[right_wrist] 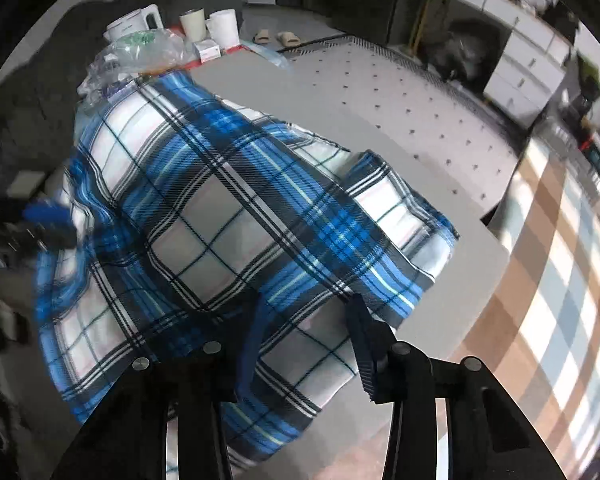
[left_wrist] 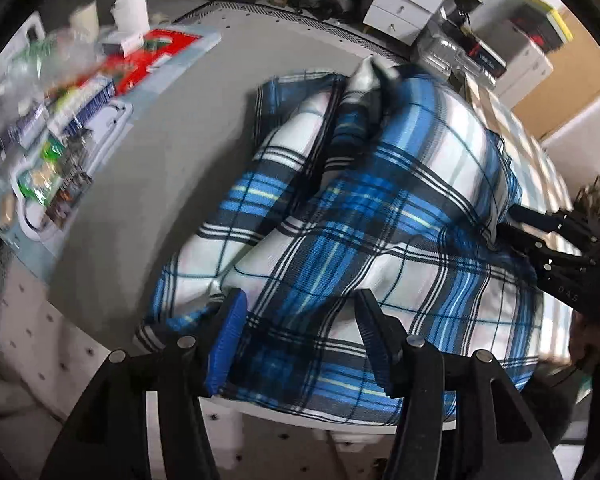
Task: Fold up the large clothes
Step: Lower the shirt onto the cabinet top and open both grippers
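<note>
A blue, white and black plaid shirt [left_wrist: 380, 216] lies bunched and partly folded on the grey table [left_wrist: 172, 128]; it also shows in the right wrist view [right_wrist: 228, 208]. My left gripper [left_wrist: 300, 328] is open, its blue-padded fingers [left_wrist: 230, 332] standing just over the shirt's near edge with cloth between them. My right gripper [right_wrist: 306, 332] is open too, over the shirt's lower hem. The right gripper shows in the left wrist view [left_wrist: 556, 248] at the shirt's right side. The left gripper shows blurred at the shirt's left edge in the right wrist view [right_wrist: 48, 220].
Cluttered packets, a red box [left_wrist: 156, 56] and white cups [right_wrist: 224, 28] crowd the table's far end. A kettle [right_wrist: 136, 24] and plastic bag [right_wrist: 140, 52] stand there too. A checked cloth [right_wrist: 560, 280] lies at the right. White drawers [left_wrist: 404, 4] stand beyond the dotted floor mat [right_wrist: 400, 100].
</note>
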Motion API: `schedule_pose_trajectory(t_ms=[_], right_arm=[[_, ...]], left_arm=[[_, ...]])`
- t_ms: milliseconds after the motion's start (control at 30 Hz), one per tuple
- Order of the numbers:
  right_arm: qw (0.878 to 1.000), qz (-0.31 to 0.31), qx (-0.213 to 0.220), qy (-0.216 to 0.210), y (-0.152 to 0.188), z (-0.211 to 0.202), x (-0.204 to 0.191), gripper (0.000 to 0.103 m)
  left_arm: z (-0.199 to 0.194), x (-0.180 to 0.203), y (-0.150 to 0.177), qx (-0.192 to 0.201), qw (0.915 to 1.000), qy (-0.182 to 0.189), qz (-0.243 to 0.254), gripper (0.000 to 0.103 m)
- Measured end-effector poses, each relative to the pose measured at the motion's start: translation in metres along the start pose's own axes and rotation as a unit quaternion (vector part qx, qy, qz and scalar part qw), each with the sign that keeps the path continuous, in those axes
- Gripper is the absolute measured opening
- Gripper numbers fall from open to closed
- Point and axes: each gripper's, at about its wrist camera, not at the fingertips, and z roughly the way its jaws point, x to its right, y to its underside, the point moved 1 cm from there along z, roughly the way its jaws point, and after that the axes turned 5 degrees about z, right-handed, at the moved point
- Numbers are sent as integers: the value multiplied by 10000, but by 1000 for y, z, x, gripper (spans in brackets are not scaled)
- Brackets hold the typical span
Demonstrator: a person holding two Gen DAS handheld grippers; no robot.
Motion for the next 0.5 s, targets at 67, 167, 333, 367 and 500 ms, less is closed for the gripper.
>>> schedule_pose_trajectory(t_ms=[67,167,333,367,500], right_arm=[[9995,121,-18,-297,-1,-4,8,42],[9937,594,288,-905,-5,-22,36,41],[9747,1722,762,-1204,-10,-41,90,44],[9727,1856,728,-1190,-10,-38,97,44],[9636,2281,535,-1288,-22,-11,114,44]], left_arm=[[-16,0,-9,45,9999,88,-53,50],[-57,22,-34,743,9956,502,269,51],[-31,59,-87,584,9943,502,743,51],[-11,58,-98,344,9961,354,728,51],[34,33,-111,-36,9990,410,196,51]])
